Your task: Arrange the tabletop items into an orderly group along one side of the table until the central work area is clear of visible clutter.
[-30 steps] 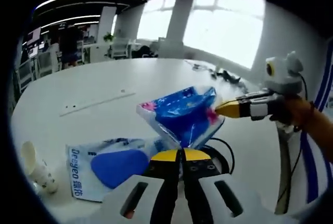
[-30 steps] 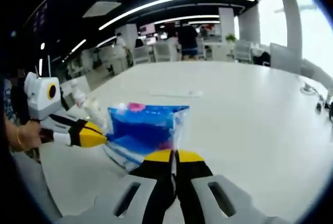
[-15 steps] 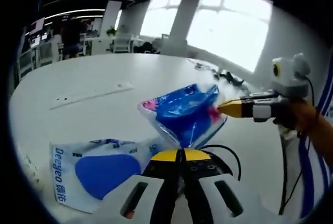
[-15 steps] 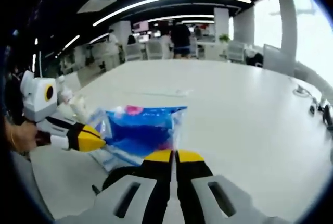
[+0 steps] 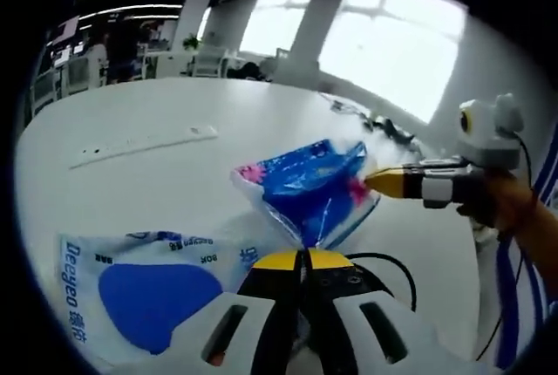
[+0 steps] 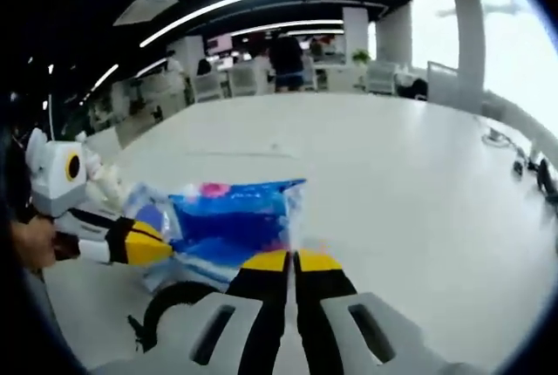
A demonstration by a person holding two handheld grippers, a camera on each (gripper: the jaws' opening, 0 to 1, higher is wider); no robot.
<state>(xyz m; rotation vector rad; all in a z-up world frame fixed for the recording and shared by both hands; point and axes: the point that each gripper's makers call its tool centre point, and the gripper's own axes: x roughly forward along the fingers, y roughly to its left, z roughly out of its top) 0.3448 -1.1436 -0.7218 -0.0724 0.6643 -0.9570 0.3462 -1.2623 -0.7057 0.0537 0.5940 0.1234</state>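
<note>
Lifted slightly since before, the blue tissue pack (image 5: 307,190) hangs pinched between left gripper (image 5: 302,257) and right gripper (image 6: 290,260), each clamped on an edge; relocation continues.

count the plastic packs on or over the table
2: a blue pack held up between both closed hand-held grippers, left and right, and a white pack lying flat on the table below. More may be hidden.

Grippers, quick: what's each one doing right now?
Left gripper: shut on the blue tissue pack, pinching one edge.
Right gripper: shut on the opposite edge of the same pack.
</note>
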